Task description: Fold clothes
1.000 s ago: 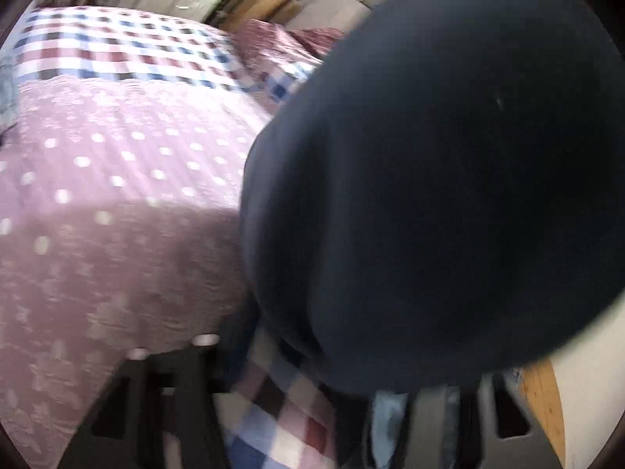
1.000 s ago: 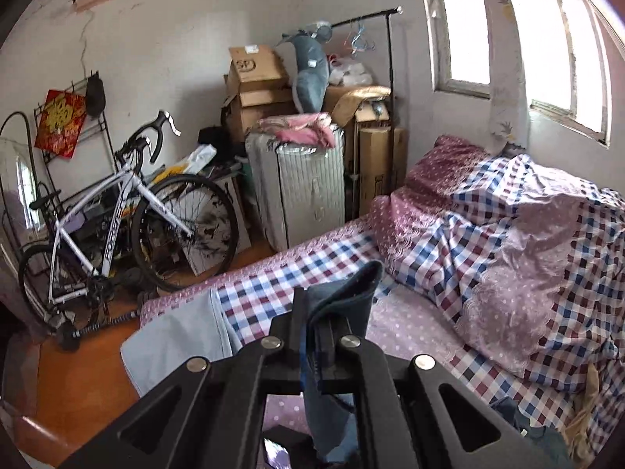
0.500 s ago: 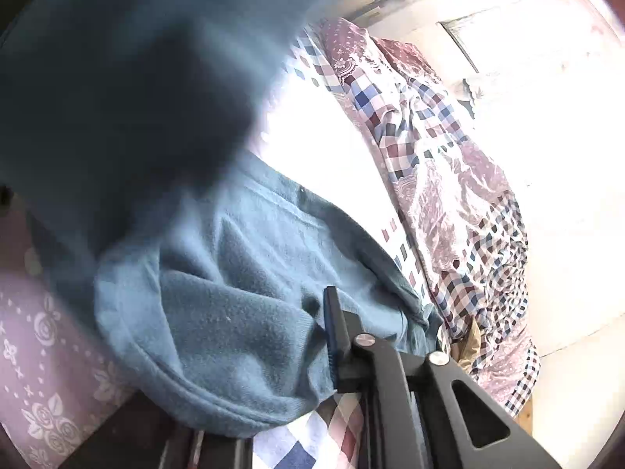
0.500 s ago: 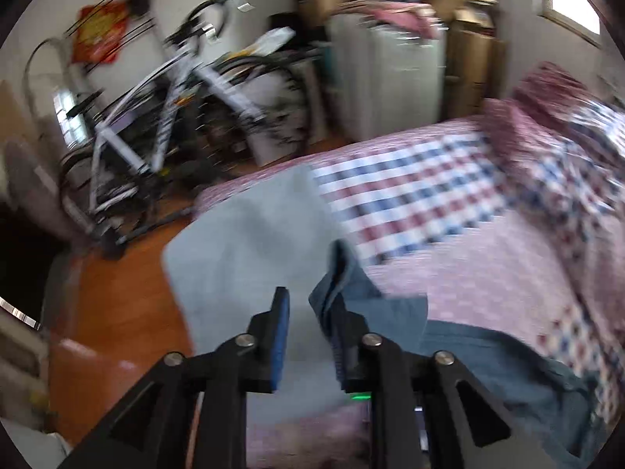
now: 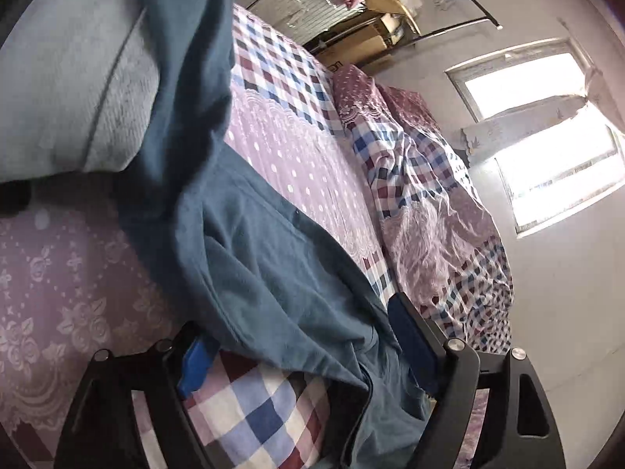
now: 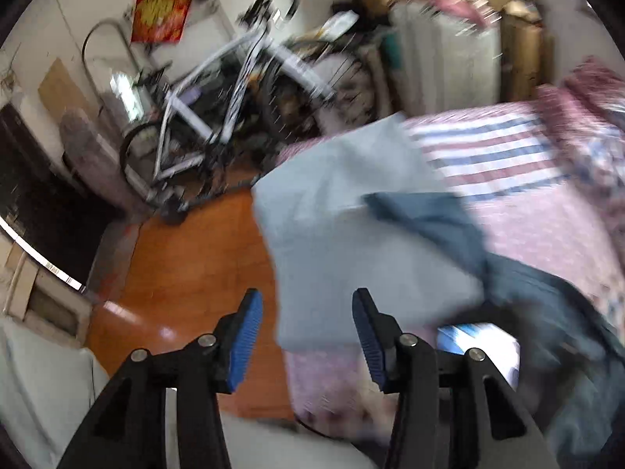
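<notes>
Swung down from the room view toward the bed edge, with the pinched dark fold gone from between the right gripper point(image 6: 306, 334) pads; jaws now opening, spread, nothing between them, only the pale blue-grey cloth point(image 6: 351, 234) and wooden floor point(image 6: 187, 265) beyond. Opening too on the left gripper point(image 5: 300, 344): jaws wide, the dark teal garment point(image 5: 273, 258) draped loosely across the gap and lying over the checked bedspread point(image 5: 250, 406), not pressed by either blue pad as far as can be seen. Reads as a release just after laying one fold down. Garment now on the bed point(image 5: 304, 164), spread over the pink dotted sheet and overlapping the pale cloth at the near corner; one part doubled over itself with a soft ridge where layers meet, another length rising blurred at upper left in the left wrist view, so not yet fully settled. Judged roughly midway at best: one fold apparently placed, edges uneven, wrinkles left, no compact bundle yet; further folding and smoothing likely still to do. Long axis running diagonally from the left gripper toward the foot corner near the bicycle point(image 6: 234, 90), seen in the right wrist view as a dark band slanting from lower right up to the pale cloth. Which end is collar or hem cannot be told.
</notes>
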Action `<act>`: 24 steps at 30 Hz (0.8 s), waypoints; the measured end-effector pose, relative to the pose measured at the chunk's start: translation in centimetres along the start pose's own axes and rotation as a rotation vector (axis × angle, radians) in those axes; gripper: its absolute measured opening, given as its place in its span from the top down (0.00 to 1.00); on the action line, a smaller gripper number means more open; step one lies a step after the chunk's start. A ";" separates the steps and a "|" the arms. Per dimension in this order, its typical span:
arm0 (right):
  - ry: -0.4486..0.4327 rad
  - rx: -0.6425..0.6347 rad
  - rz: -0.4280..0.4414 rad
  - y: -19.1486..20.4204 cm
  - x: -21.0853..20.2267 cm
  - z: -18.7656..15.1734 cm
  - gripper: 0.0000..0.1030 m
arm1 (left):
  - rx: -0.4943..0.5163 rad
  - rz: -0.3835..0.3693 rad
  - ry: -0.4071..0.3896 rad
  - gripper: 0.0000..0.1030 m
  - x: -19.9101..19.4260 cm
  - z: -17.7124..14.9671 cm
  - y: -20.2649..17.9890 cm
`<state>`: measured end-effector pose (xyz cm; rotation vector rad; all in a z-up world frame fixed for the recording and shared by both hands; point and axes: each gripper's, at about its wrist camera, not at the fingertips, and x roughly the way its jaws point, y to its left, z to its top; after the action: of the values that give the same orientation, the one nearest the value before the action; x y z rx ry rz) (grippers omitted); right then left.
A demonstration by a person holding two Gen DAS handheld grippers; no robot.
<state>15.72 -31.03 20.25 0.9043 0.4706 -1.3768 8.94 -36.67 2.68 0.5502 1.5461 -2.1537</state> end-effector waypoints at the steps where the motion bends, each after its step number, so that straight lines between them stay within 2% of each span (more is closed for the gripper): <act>1: -0.041 0.024 -0.048 -1.7 -2.8 -1.3 0.49 | 0.004 -0.004 0.019 0.18 0.0 0.1 0.3; 3: -0.099 0.097 -0.158 -5.3 -8.0 -4.0 0.48 | 0.006 -0.027 0.041 0.18 -0.3 0.1 0.7; 6: -0.153 0.249 -0.396 -11.9 -16.0 -9.4 0.48 | 0.038 -0.063 0.039 0.18 -1.1 -0.1 0.2; 9: -0.154 0.403 -0.669 -18.8 -23.6 -15.7 0.48 | 0.105 -0.082 0.034 0.18 -1.0 -0.3 -1.3; 13: -0.195 0.662 -0.869 -27.5 -32.4 -24.4 0.48 | 0.166 -0.085 0.044 0.18 -0.1 -0.8 -2.8; 14: -0.206 0.721 -0.878 -29.2 -33.7 -26.2 0.48 | 0.175 -0.079 0.044 0.18 0.1 -0.9 -2.9; 20: -0.150 0.929 -0.872 -37.0 -35.9 -34.1 0.48 | 0.209 -0.042 0.047 0.18 1.2 -1.7 -3.3; 24: -0.101 0.952 -0.891 -40.5 -34.1 -35.9 0.48 | 0.228 -0.020 0.039 0.18 1.6 -2.2 -3.5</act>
<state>-21.60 20.52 13.64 1.4529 0.0898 -2.5525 5.81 -33.74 3.80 0.6561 1.3385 -2.3634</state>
